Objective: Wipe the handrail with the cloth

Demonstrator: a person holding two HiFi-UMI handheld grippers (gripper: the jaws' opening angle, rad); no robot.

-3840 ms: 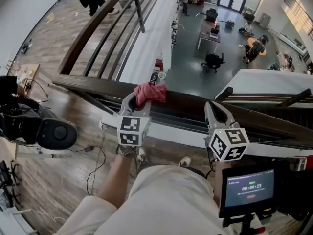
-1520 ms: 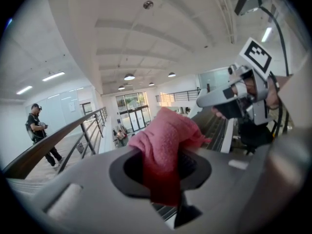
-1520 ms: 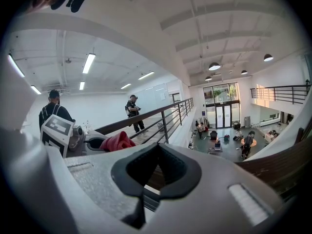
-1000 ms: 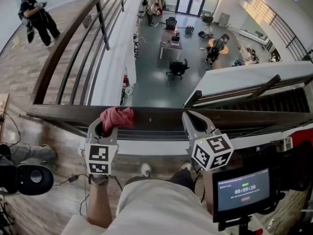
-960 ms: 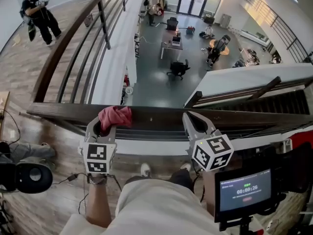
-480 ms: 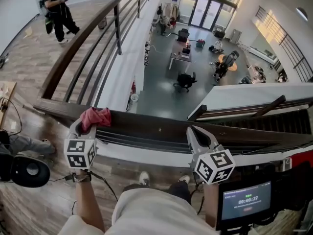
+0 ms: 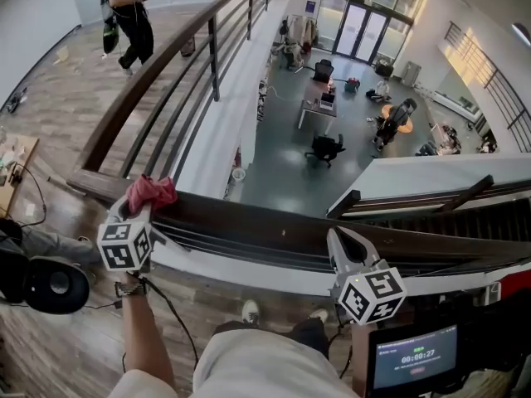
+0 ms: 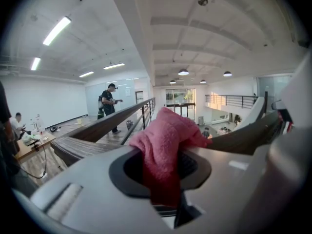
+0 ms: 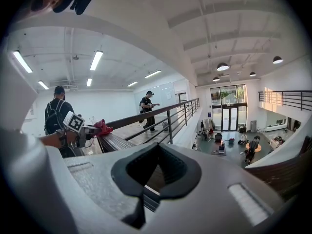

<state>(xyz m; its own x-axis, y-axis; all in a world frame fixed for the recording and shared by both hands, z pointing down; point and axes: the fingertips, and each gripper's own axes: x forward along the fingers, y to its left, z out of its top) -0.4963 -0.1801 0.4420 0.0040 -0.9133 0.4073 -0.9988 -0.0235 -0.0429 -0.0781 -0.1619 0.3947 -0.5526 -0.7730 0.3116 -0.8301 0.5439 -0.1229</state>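
Note:
The dark wooden handrail (image 7: 274, 226) runs across the head view, from a corner at the left towards the right. A pink cloth (image 7: 150, 191) lies bunched on top of the rail near that corner. My left gripper (image 7: 141, 206) is shut on it. In the left gripper view the cloth (image 8: 165, 140) fills the gap between the jaws, with the handrail (image 8: 80, 144) beyond. My right gripper (image 7: 338, 240) sits against the rail further right, shut and holding nothing. The right gripper view shows its jaws (image 9: 158, 148) closed, and the cloth (image 9: 103, 127) far off to the left.
Past the rail is an open drop to a lower floor with desks and chairs (image 7: 325, 149). A second railing (image 7: 166, 65) runs away at the left, and a person (image 7: 129, 15) walks beside it. A camera and cables (image 7: 46, 282) lie on the wooden floor at the left. A timer screen (image 7: 413, 366) sits bottom right.
My left gripper has slid the cloth leftwards along the handrail to near the corner. The right gripper has kept its place on the rail. The person in the background has walked on.

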